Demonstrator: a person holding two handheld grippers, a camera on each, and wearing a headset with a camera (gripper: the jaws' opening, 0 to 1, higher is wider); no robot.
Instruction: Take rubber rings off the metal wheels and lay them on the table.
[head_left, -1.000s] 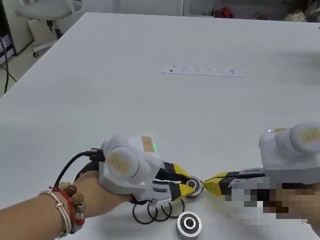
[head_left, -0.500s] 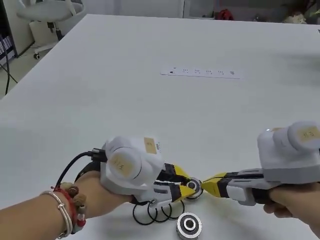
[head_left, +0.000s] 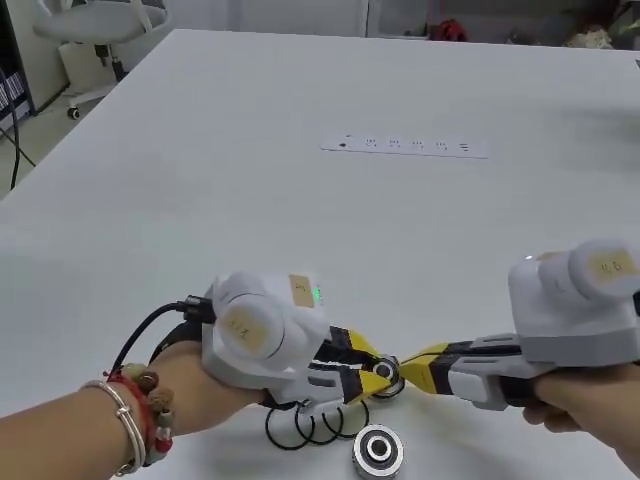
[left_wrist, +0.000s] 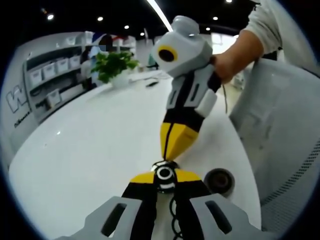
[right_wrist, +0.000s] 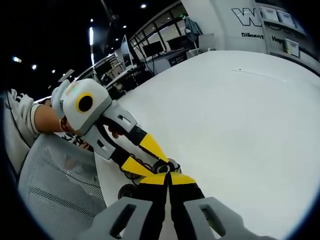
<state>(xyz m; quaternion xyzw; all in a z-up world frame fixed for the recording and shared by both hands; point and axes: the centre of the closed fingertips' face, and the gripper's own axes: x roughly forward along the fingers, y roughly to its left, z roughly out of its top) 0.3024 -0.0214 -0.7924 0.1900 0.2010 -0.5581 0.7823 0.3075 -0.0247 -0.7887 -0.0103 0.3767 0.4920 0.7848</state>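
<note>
White table (head_left: 200, 150): at its near edge lie a loose wheel (head_left: 378, 449) and black rings (head_left: 310, 425). Just beyond, the left gripper (head_left: 375, 370) clamps a second wheel (head_left: 389, 374). The right gripper (head_left: 410, 373), jaws pressed together, touches its rim. Farther off lies a power strip (head_left: 405, 144).

Not much to read tbh: a big dark letter "W" (right_wrist: 245, 14) on the white back wall (right_wrist: 225, 22), and the smaller line under it starts "Dili". The tan stickers (head_left: 295, 288) on the left gripper (head_left: 384, 372) are too blurry.
</note>
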